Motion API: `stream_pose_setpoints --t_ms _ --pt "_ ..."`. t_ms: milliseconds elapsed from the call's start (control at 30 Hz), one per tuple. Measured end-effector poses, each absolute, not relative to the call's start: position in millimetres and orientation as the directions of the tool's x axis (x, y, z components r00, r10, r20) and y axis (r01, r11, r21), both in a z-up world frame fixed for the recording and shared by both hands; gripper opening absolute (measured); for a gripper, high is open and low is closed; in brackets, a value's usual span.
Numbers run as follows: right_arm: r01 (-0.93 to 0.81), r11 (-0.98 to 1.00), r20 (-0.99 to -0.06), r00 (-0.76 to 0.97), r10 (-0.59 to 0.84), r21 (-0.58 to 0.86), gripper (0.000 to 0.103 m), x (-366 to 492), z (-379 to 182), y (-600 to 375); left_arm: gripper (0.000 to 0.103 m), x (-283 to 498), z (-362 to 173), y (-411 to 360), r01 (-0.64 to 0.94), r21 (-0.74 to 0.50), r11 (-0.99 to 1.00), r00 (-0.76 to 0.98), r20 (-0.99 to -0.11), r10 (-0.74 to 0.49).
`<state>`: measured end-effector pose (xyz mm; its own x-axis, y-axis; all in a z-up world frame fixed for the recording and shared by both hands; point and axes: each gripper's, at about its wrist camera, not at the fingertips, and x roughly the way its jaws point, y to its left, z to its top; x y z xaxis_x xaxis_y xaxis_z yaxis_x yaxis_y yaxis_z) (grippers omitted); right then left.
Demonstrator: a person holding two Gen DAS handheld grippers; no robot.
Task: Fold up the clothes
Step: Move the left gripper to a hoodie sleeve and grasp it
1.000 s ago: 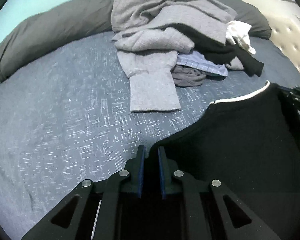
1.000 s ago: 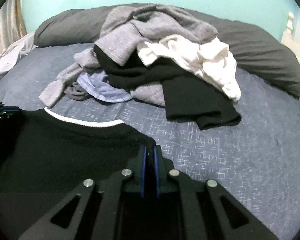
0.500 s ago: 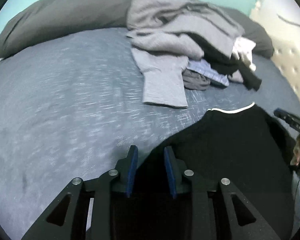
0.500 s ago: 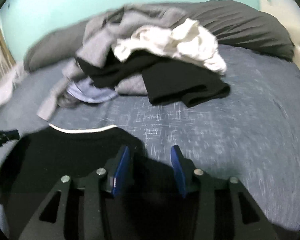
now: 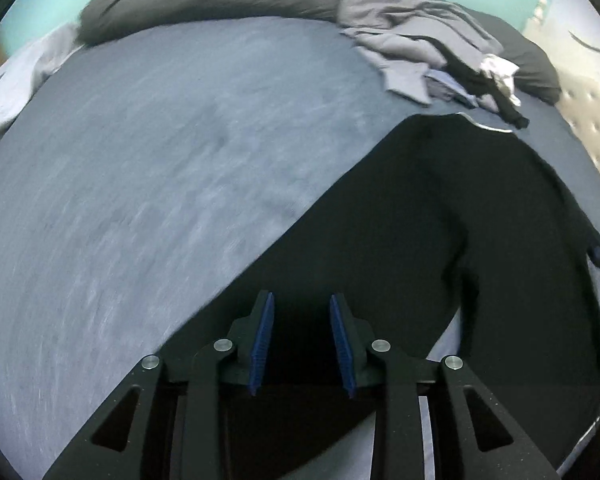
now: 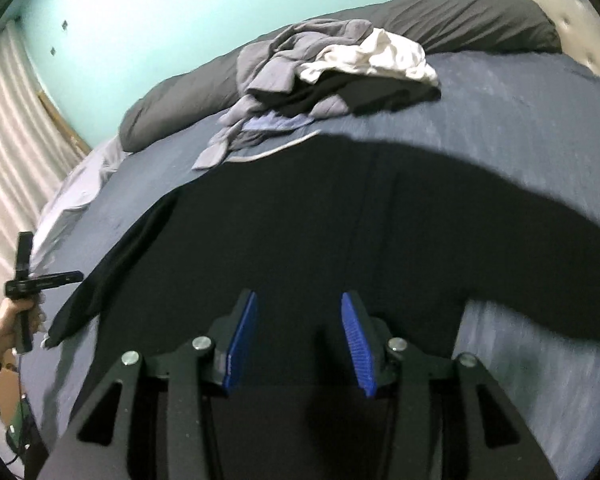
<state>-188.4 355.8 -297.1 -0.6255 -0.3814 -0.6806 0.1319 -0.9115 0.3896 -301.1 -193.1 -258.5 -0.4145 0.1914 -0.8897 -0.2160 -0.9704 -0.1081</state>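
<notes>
black sweater is spread flat on the bed, white-trimmed collar toward the clothes pile. both hand-held grippers, left and right, just let go, jaws apart over it. soft, floppy, light knit: pinch a sleeve cuff or hem edge.

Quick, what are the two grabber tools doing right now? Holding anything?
Left tool: open, jaws just widened, gripping nothing; the black garment lies flat below it.
Right tool: open, holding nothing, above the same garment.
</notes>
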Motion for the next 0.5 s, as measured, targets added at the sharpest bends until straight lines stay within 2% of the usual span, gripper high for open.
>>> stream_pose_setpoints --t_ms 200,300,500 --pt "0.114 -0.881 -0.653 -0.629 -0.421 0.459 0.046 -131.5 -306.0 344.3 0.044 -261.2 -260.7 -257.6 -0.098 -0.092 -0.991 -0.444 -0.887 0.127" --pt "0.112 -0.868 -0.634 -0.639 -0.436 0.483 0.046 -116.5 -305.9 340.2 0.059 -249.6 -256.7 -285.4 -0.034 -0.091 -0.995 -0.472 -0.876 0.096" --pt "0.143 -0.854 -0.61 -0.641 -0.465 0.5 0.046 -108.7 -305.5 328.9 0.06 -242.7 -263.5 -321.3 0.068 -0.092 -0.993 -0.475 -0.879 0.049"
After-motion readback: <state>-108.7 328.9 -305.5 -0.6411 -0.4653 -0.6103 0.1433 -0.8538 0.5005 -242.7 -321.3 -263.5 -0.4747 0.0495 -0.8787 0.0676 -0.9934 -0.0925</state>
